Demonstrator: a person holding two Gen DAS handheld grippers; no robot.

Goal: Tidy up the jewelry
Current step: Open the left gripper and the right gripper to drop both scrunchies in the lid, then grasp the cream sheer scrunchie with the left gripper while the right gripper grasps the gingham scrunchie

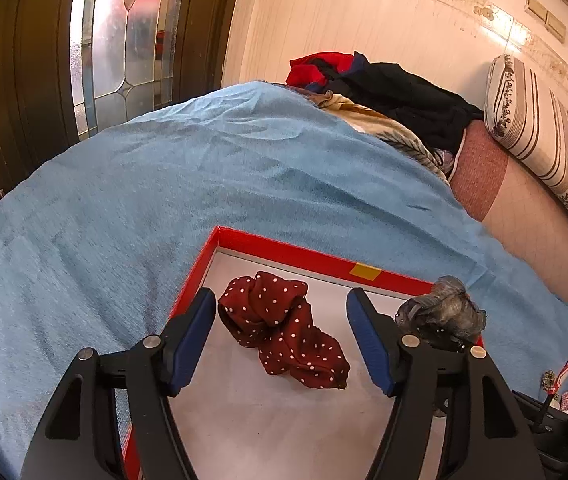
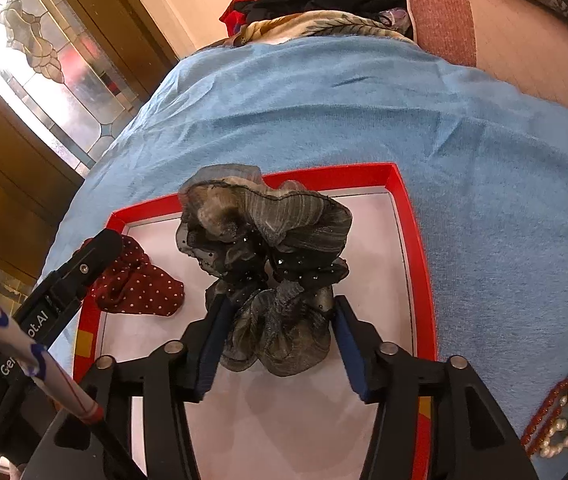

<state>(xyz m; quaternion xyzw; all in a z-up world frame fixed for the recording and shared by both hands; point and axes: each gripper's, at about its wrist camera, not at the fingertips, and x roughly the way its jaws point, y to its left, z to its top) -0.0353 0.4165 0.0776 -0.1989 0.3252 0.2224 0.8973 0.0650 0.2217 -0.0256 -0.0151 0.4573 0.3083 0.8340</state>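
A red-rimmed tray [image 1: 284, 250] with a white floor lies on a blue blanket; it also shows in the right wrist view [image 2: 408, 208]. A dark red polka-dot scrunchie [image 1: 284, 330] lies in the tray, and my left gripper [image 1: 281, 328] hangs open above it, fingers either side. The scrunchie also shows in the right wrist view [image 2: 135, 284]. My right gripper [image 2: 277, 332] is shut on a grey-black gauzy scrunchie [image 2: 267, 248] and holds it over the tray. That scrunchie shows at the left view's right side [image 1: 444, 308].
The blue blanket [image 1: 163, 200] covers the bed. Piled clothes [image 1: 384, 88] and a striped bolster [image 1: 544, 140] lie at the far side. Red beads and pearls [image 2: 552, 424] lie on the blanket right of the tray. A glass door [image 1: 123, 40] stands behind.
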